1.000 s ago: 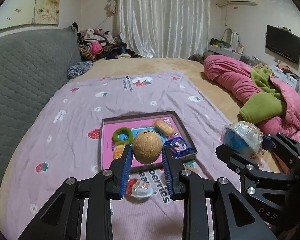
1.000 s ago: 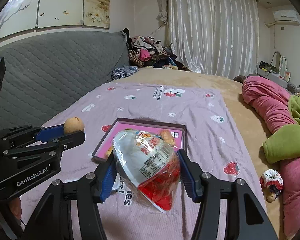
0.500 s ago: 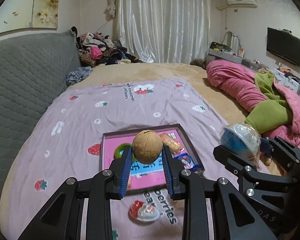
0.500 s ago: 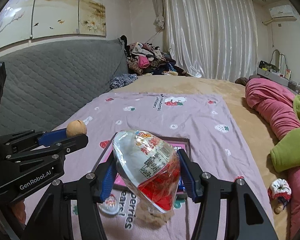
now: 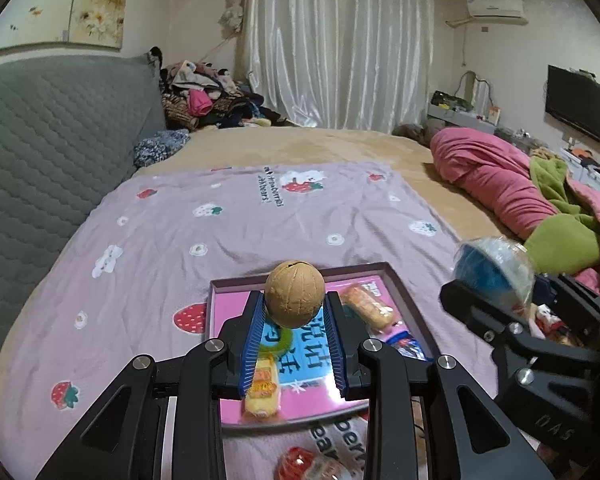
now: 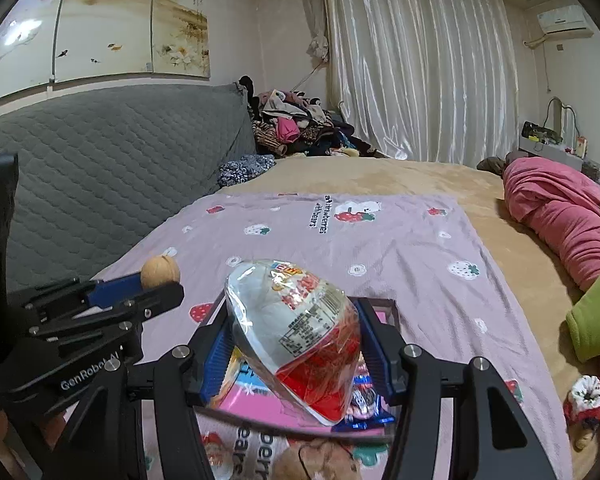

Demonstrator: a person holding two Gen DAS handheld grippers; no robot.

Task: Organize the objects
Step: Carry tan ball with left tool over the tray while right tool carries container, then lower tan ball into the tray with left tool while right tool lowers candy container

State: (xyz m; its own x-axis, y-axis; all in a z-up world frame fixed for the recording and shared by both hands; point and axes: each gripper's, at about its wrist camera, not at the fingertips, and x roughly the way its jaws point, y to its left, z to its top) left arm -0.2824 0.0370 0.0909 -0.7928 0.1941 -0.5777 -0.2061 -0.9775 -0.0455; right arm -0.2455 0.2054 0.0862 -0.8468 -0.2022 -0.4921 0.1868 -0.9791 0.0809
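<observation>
Left tool (image 5: pixel 295 312) pinching a walnut (image 5: pixel 295 294) over lilac strawberry-print sheet (image 5: pixel 236 224) on bed.

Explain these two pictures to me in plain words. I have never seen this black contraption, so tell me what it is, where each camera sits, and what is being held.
No robot here: a person carries two hand-held black grippers, each with a fisheye camera looking along its fingers.

The left camera's picture shows the left gripper clamped on a round tan walnut-like ball.

The right camera's picture shows the right gripper clamped on a white-and-red egg-shaped snack in clear wrap.

Below both, on a lilac strawberry-print bedspread, lies a shallow dark-rimmed box with a pink floor, holding small wrapped snacks and a green ring.
</observation>
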